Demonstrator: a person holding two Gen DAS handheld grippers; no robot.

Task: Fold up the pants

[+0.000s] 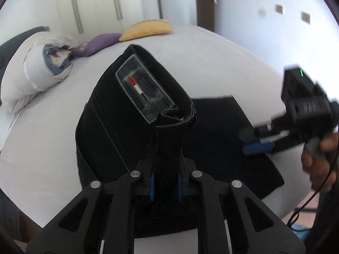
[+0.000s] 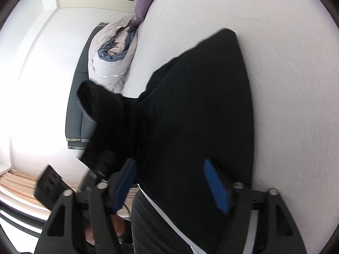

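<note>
The black pants (image 1: 131,114) lie partly on the white bed (image 1: 201,63), with the waistband lifted and its inner label showing. My left gripper (image 1: 165,184) is shut on the waistband and holds it up above the bed. The lower part of the pants (image 2: 201,110) lies flat on the sheet. My right gripper (image 2: 171,184) is open and empty, its blue pads (image 2: 216,188) spread just above the flat pants. It also shows at the right of the left wrist view (image 1: 258,144), held by a hand.
A rolled grey duvet (image 1: 31,72) lies at the bed's head, with a purple cushion (image 1: 95,44) and a yellow cushion (image 1: 146,29) beside it. White wardrobes (image 1: 95,6) stand behind. A cable (image 1: 307,203) hangs at the right bed edge.
</note>
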